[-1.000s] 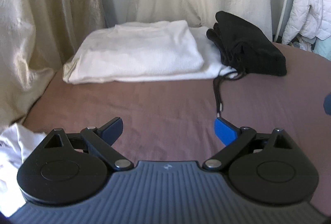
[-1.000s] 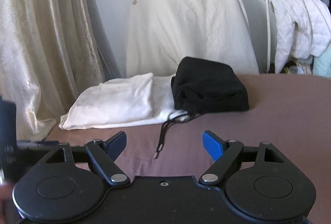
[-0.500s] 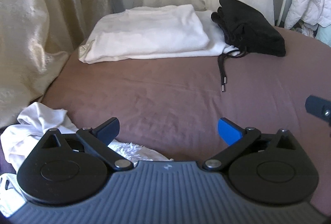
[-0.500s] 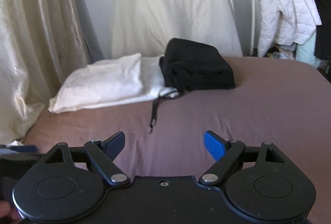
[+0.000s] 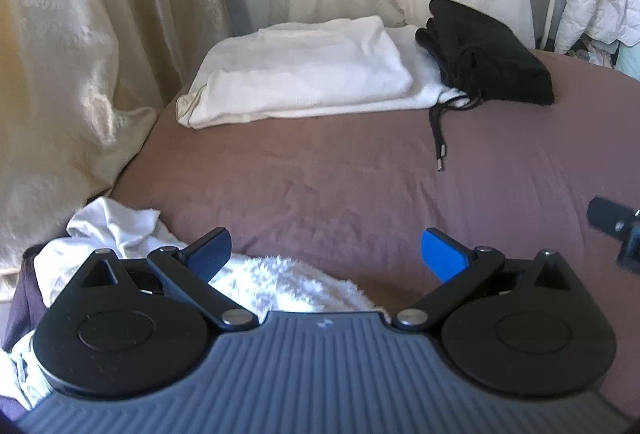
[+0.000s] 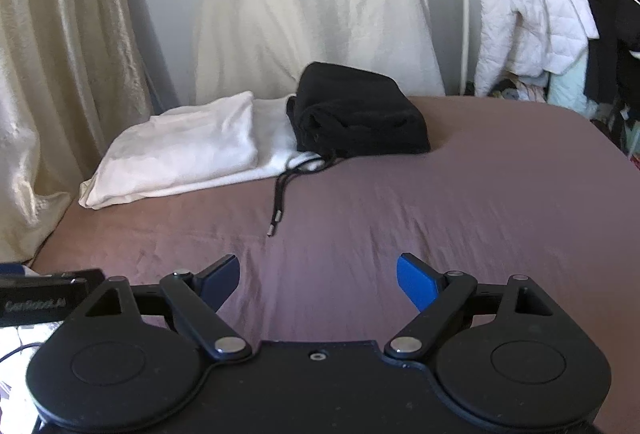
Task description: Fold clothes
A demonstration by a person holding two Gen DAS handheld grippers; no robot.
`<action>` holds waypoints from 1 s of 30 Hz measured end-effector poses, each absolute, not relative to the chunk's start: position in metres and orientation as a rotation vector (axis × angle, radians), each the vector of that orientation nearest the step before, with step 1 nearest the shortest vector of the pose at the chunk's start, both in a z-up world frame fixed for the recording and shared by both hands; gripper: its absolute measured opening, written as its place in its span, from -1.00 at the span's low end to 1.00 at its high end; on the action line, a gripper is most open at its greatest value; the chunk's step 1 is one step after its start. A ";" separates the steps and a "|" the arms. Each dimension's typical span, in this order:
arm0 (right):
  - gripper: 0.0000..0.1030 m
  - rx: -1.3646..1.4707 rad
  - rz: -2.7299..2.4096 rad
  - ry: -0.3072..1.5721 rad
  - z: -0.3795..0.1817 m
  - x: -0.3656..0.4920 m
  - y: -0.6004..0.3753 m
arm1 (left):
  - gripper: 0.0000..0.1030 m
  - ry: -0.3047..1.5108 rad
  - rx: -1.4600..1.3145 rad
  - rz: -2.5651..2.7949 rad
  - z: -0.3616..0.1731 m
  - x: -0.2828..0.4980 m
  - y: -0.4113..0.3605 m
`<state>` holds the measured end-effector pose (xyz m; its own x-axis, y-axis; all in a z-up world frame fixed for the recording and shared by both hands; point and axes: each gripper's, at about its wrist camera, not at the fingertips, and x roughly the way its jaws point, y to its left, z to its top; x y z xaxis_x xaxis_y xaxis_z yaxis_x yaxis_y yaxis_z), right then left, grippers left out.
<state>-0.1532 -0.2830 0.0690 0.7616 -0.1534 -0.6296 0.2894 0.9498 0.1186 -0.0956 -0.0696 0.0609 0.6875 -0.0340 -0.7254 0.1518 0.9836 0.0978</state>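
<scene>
Change since earlier: both cameras have drawn back toward the near edge of the bed; the folded stack now sits farther up in each view, and a fluffy white cloth has come into the left view.
Left gripper (image 5: pixel 325 249): fingers spread wide, holding nothing; it hangs over the near left edge of the bed.
Right gripper (image 6: pixel 318 277): fingers also spread wide, nothing between them; it hangs above bare sheet.
Fluffy white cloth (image 5: pixel 280 288): at 6 o'clock in the left view, lying under the left finger and the gripper body.
Crumpled white garment (image 5: pixel 116 226): at 8 o'clock in the left view, on the bed edge, just beside the fluffy cloth.
Folded white clothes (image 5: pixel 304 67): at 12 o'clock in the left view, stacked flat at the far side of the bed.
Folded black garment (image 6: pixel 360 117): touching the right end of the white stack, partly lying on it.
Drawstring (image 6: pixel 278 201): comes out from the black garment toward the camera, its metal tip on the sheet.
Brown sheet (image 6: pixel 460 201): covers the bed.
Curtain (image 5: pixel 80 33): at 10 o'clock, cream colour.
White jacket (image 6: pixel 528 13): at 2 o'clock, hanging beyond the bed.
</scene>
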 end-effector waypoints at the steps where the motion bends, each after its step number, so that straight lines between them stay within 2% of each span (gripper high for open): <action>1: 0.73 0.219 -0.244 0.660 0.069 -0.155 -0.284 | 1.00 0.813 0.155 -0.099 0.059 -0.096 -0.069; 30: 0.75 0.202 -0.221 0.642 0.061 -0.184 -0.295 | 1.00 0.767 0.301 -0.052 0.065 -0.108 -0.094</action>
